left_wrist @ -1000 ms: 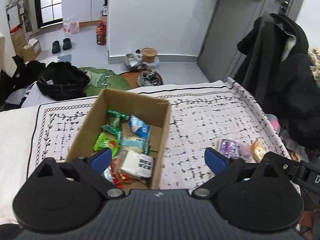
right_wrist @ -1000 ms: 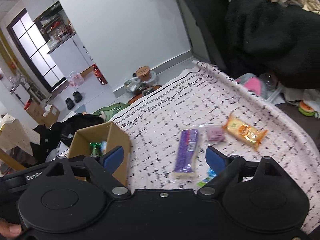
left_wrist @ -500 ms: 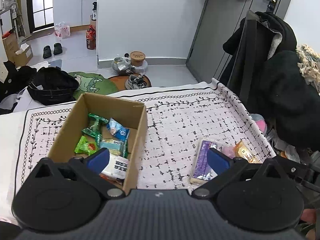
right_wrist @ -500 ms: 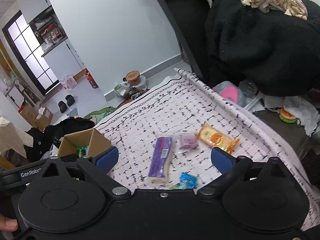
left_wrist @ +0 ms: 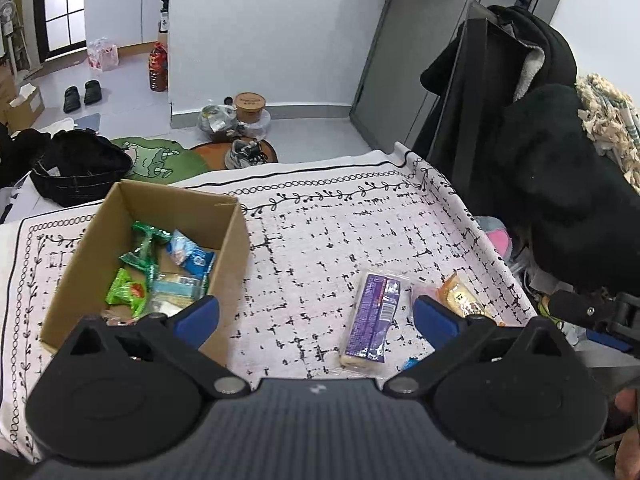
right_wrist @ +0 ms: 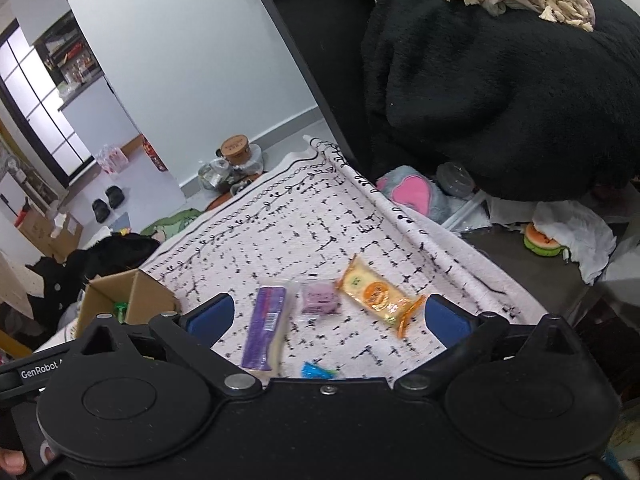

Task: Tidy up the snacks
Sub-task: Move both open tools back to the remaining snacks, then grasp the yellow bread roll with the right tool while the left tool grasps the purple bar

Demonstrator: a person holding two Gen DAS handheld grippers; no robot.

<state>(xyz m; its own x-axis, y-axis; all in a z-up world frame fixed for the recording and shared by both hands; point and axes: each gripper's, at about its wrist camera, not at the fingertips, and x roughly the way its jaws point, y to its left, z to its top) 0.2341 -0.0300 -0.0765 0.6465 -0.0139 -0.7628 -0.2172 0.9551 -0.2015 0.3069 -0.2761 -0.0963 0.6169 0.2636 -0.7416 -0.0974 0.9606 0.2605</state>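
Observation:
A cardboard box stands on the patterned tablecloth, with green packets and a blue packet inside. To its right lie a purple bar, a pink packet, an orange packet and a small blue wrapper. My left gripper hovers open between the box and the purple bar, empty. In the right wrist view my right gripper is wide open above the purple bar, pink packet, orange packet and blue wrapper. It holds nothing.
Black coats hang close to the table's right edge, above a pink heart cushion. Beyond the far edge, a black bag, shoes and jars sit on the floor. The box is at the left.
Both grippers have moved right along the table. The box slid left in both views and the loose snacks came between the fingers. The right jaws spread a little wider.

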